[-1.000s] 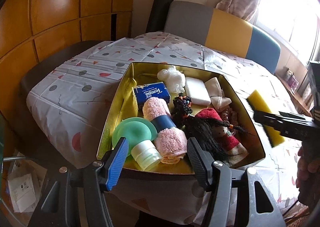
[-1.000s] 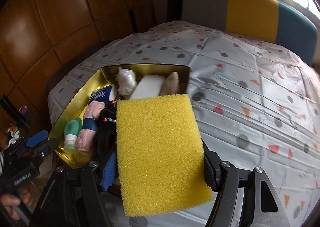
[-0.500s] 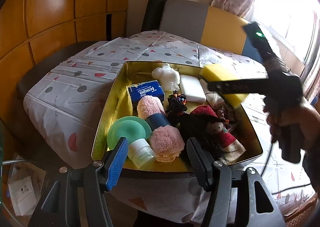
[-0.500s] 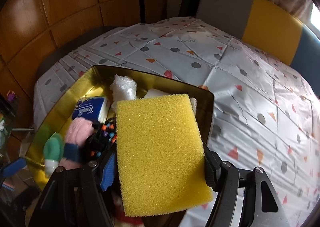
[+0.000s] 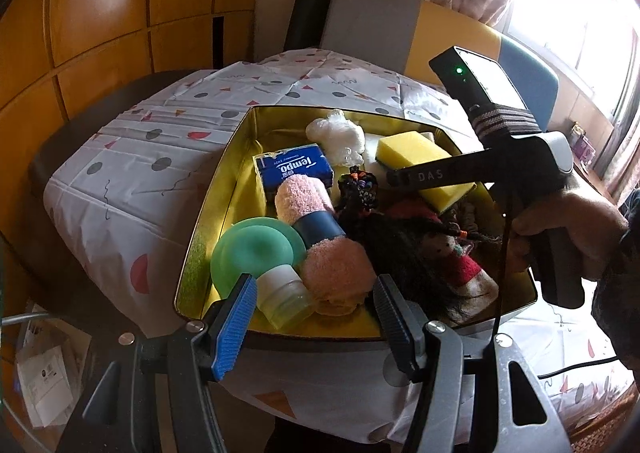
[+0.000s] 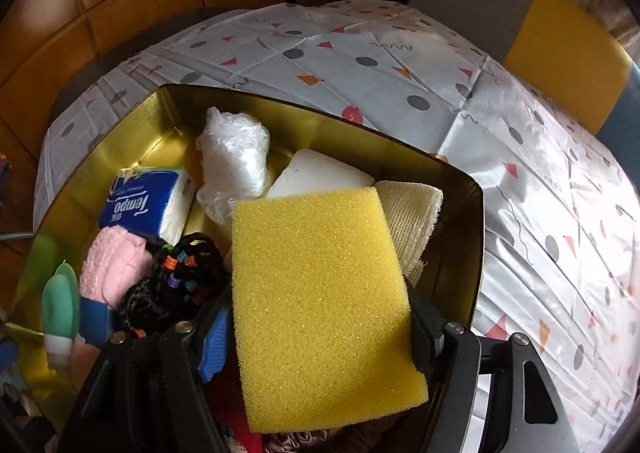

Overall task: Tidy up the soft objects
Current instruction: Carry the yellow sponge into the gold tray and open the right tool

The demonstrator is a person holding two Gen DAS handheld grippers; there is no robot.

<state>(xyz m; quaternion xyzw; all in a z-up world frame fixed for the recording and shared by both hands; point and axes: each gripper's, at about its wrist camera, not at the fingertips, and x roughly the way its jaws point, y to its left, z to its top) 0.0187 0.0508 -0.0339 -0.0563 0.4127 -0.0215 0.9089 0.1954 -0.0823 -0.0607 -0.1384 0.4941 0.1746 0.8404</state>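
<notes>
A yellow sponge (image 6: 320, 301) sits between the fingers of my right gripper (image 6: 320, 309), whose jaws are opening while the pads still touch its sides. In the left wrist view the sponge (image 5: 412, 157) hangs tilted inside the far right part of the gold tin (image 5: 216, 189), over a white block (image 6: 320, 177) and a cream mesh cloth (image 6: 412, 213). The tin also holds a Tempo tissue pack (image 5: 294, 169), a pink rolled towel (image 5: 316, 221), a green bottle (image 5: 256, 249), a dark-haired doll (image 5: 424, 249) and a white plastic bundle (image 5: 336, 135). My left gripper (image 5: 316, 293) hovers open and empty at the tin's near edge.
The tin stands on a table under a white patterned cloth (image 5: 132, 173). A grey, yellow and blue chair back (image 5: 420, 29) stands beyond it, with wood panelling (image 5: 100, 13) to the left. A person's hand (image 5: 572, 229) holds the right gripper's handle.
The right gripper has carried the yellow sponge from beside the tin's right wall in over the tin and lowered it. The left gripper has stayed put.
</notes>
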